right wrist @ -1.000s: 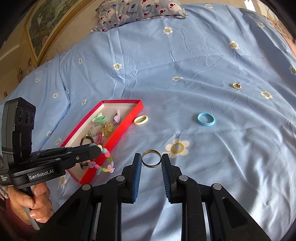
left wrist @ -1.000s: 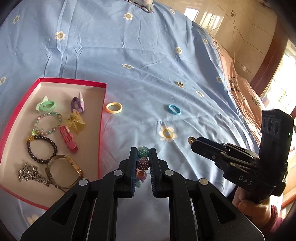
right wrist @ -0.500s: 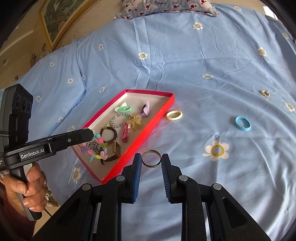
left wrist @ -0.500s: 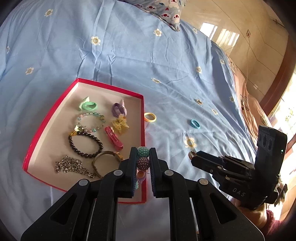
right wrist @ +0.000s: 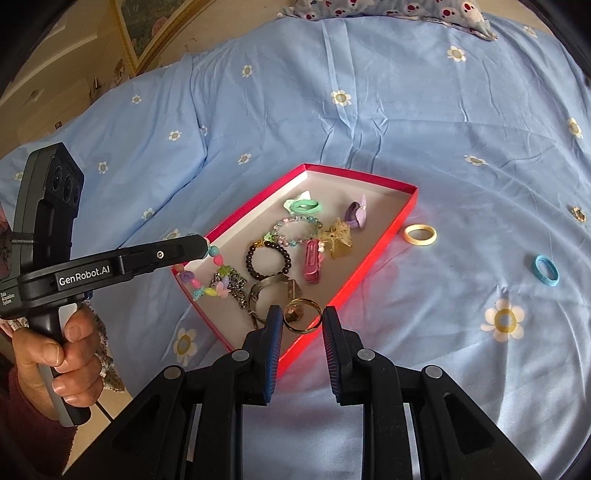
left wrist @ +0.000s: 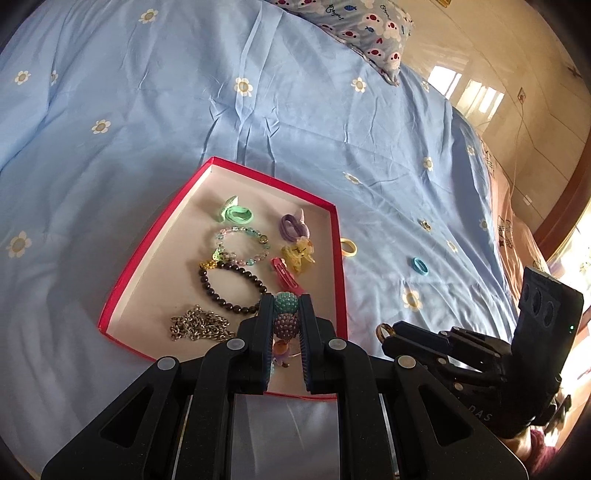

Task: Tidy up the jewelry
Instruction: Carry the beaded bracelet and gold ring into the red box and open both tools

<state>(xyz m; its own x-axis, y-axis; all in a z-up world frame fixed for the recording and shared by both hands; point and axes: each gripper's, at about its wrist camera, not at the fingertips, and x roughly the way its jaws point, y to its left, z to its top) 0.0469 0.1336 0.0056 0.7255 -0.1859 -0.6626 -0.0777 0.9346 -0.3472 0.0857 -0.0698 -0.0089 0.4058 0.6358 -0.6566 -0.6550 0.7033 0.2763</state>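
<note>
A red tray (left wrist: pixel 337 258) (right wrist: pixel 369 254) lies on the blue flowered bedsheet, holding several bracelets, hair ties, clips and a chain. My left gripper (left wrist: pixel 284 304) is shut on a colourful beaded bracelet (left wrist: pixel 285 314), whose teal and purple beads show between the pads, above the tray's near end. In the right wrist view the left gripper (right wrist: pixel 205 245) hangs that bracelet (right wrist: pixel 207 284) over the tray's left corner. My right gripper (right wrist: pixel 302 319) is shut on a thin gold ring (right wrist: pixel 302 314) over the tray's near right rim; the left wrist view shows the right gripper (left wrist: pixel 388 332) beside the tray.
Loose on the sheet right of the tray lie a cream ring (right wrist: pixel 420 234), a blue ring (right wrist: pixel 545 270) and a small gold piece (right wrist: pixel 577 213). A patterned pillow (left wrist: pixel 369 22) sits at the far end. A hand (right wrist: pixel 62 354) grips the left handle.
Both grippers have travelled left across the bed with their loads, from beside the tray to over its near end. Neither grip has changed.
</note>
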